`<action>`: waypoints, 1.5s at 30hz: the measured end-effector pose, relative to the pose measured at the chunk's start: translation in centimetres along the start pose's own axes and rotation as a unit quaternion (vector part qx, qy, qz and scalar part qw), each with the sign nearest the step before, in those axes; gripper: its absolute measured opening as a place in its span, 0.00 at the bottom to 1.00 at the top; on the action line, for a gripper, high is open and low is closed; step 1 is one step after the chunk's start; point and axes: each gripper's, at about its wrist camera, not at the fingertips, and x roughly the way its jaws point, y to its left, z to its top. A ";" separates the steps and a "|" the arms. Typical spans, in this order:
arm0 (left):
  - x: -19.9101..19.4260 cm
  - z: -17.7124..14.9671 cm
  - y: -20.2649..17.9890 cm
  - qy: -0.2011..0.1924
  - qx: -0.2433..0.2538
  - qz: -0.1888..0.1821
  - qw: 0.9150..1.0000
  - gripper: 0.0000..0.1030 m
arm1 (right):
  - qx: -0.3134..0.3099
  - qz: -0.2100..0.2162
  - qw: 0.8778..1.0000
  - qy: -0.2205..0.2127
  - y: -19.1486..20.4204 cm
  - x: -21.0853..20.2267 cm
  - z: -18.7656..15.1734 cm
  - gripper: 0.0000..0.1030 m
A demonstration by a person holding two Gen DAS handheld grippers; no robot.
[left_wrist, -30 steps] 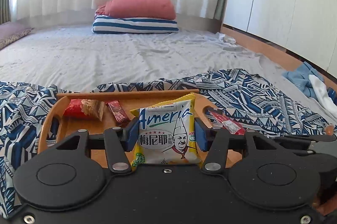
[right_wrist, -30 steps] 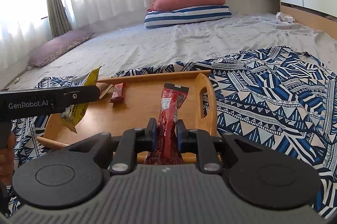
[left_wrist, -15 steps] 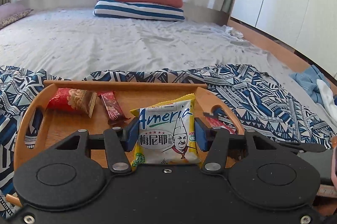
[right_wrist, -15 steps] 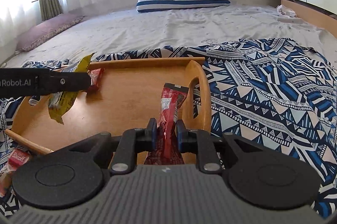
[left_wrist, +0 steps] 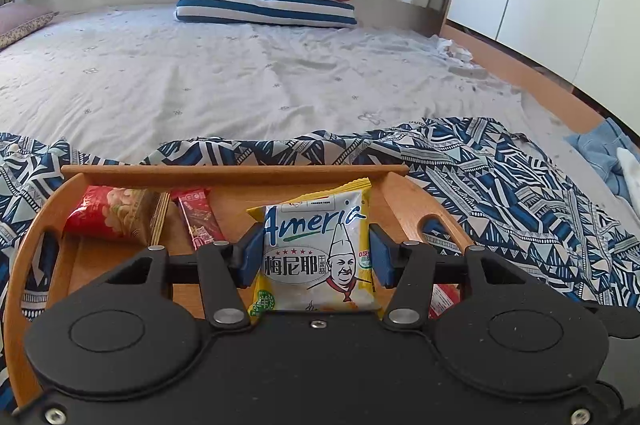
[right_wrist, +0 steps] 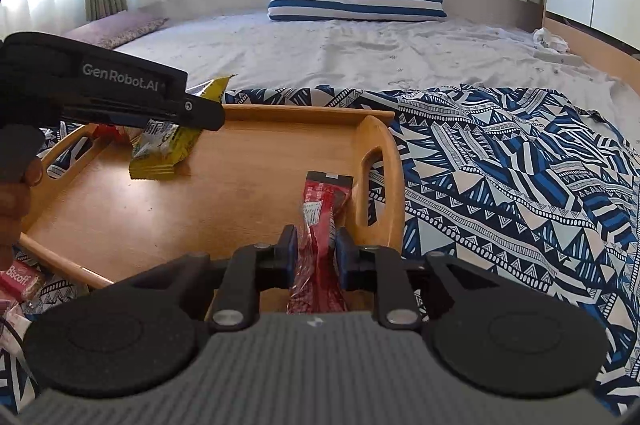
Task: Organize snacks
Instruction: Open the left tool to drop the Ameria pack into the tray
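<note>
A: The left gripper (left_wrist: 316,257) pinches the yellow-and-white crinkly foil snack packet (left_wrist: 318,257) by its sides at centre frame; the right gripper (right_wrist: 316,253) pinches a slim red foil snack stick (right_wrist: 320,221).

B: Both seem light, soft and slippery, best held mid-body. Since a second ago, both have advanced over the oval wooden handled tray (right_wrist: 248,113).

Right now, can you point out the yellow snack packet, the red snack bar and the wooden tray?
yellow snack packet (left_wrist: 316,257): left wrist view, printed front between the fingers.
red snack bar (right_wrist: 320,213): right wrist view, wrapper above the fingers.
wooden tray (right_wrist: 240,193): right wrist view, bare floor.
</note>
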 end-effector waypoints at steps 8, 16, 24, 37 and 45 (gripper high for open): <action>3.0 0.7 -0.6 0.019 0.026 0.018 0.999 0.50 | 0.010 0.008 1.000 -0.022 0.4 -1.4 0.5 0.56; 5.6 0.5 0.6 0.019 0.004 0.049 0.999 0.50 | 0.034 0.025 0.998 -0.044 0.8 -1.7 0.1 0.71; 8.3 1.7 1.1 0.027 0.010 0.070 0.997 0.50 | 0.018 0.043 0.997 -0.056 1.7 -2.4 -0.9 0.79; 10.6 2.9 0.6 0.042 0.030 0.101 0.994 0.51 | 0.022 0.060 0.995 -0.075 1.1 -4.0 -1.0 0.82; 11.2 2.9 0.7 0.049 0.027 0.114 0.992 0.57 | 0.021 0.061 0.995 -0.079 1.2 -4.3 -1.1 0.83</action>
